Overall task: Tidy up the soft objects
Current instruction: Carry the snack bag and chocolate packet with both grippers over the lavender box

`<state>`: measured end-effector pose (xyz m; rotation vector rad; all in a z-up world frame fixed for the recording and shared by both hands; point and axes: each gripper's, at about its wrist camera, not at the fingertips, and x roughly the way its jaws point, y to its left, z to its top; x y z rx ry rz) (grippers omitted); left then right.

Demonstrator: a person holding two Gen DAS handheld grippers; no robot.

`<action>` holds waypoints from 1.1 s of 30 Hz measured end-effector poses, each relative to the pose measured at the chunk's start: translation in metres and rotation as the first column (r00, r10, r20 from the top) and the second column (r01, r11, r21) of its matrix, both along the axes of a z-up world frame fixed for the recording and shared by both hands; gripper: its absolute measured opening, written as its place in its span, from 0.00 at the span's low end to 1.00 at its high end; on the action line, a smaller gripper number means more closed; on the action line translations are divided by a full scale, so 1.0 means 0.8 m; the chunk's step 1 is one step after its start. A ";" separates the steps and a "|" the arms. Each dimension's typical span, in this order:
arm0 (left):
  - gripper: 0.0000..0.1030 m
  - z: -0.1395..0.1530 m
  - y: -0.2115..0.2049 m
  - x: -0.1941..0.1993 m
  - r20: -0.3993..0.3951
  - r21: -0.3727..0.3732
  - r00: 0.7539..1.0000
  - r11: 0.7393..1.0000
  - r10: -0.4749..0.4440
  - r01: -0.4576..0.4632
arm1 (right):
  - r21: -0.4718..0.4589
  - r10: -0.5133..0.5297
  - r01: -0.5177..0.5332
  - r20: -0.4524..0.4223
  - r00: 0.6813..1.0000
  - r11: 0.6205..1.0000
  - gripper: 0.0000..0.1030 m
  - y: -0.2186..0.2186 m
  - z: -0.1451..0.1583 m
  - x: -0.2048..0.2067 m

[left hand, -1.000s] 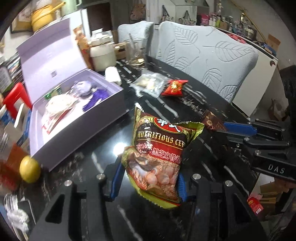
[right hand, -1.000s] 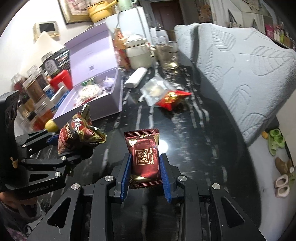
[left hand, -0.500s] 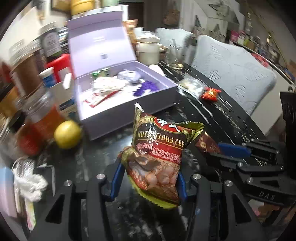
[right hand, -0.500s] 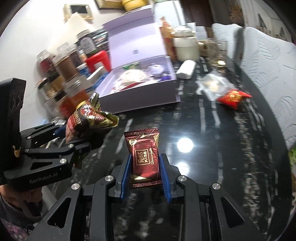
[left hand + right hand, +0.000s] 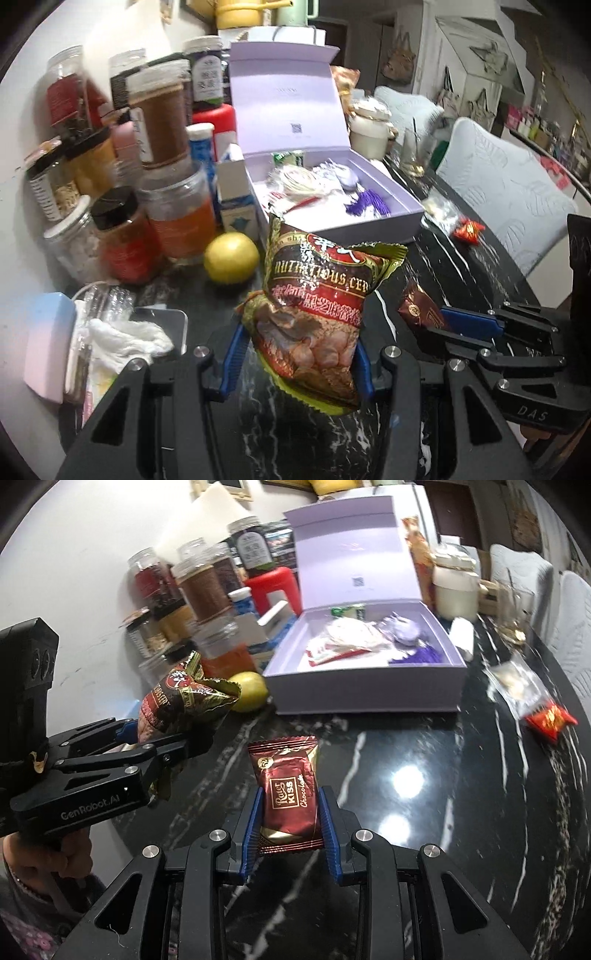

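Observation:
My left gripper (image 5: 297,363) is shut on a brown and green cereal packet (image 5: 317,306) and holds it above the black marble table. The packet also shows in the right wrist view (image 5: 181,705). My right gripper (image 5: 290,830) is shut on a dark red chocolate packet (image 5: 286,794), which also shows in the left wrist view (image 5: 419,310). An open lilac box (image 5: 369,686) with several small items inside stands ahead of both grippers. A red snack packet (image 5: 550,720) and a clear bag (image 5: 517,683) lie on the table right of the box.
Several jars (image 5: 147,177) and a yellow lemon (image 5: 231,256) crowd the left side beside the box. A white cloth (image 5: 122,339) and a pastel case (image 5: 44,347) lie at the near left. A white pot (image 5: 454,587) stands behind the box. Padded chairs (image 5: 506,199) line the table's right edge.
Both grippers have swung left with their packets held. The lilac box now sits straight ahead and the jars have come into view.

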<state>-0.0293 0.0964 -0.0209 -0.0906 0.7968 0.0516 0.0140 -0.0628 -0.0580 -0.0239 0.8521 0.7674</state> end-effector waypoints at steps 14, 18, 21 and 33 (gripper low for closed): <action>0.47 0.049 0.022 0.024 0.113 0.002 0.994 1.000 -0.012 0.012 | 0.027 -0.008 0.005 0.126 0.992 1.000 0.29 0.024 0.065 0.013; 0.47 0.062 0.021 0.038 0.138 0.011 0.990 1.000 -0.028 0.027 | 0.041 -0.010 0.004 0.154 0.988 0.999 0.29 0.025 0.082 0.022; 0.47 0.072 0.020 0.051 0.158 0.013 0.987 0.999 -0.039 0.037 | 0.042 -0.021 0.013 0.182 0.983 0.999 0.29 0.026 0.096 0.031; 0.47 0.116 0.016 0.134 0.233 0.044 0.971 0.998 -0.060 0.051 | 0.070 -0.068 0.050 0.277 0.958 0.996 0.29 0.021 0.148 0.093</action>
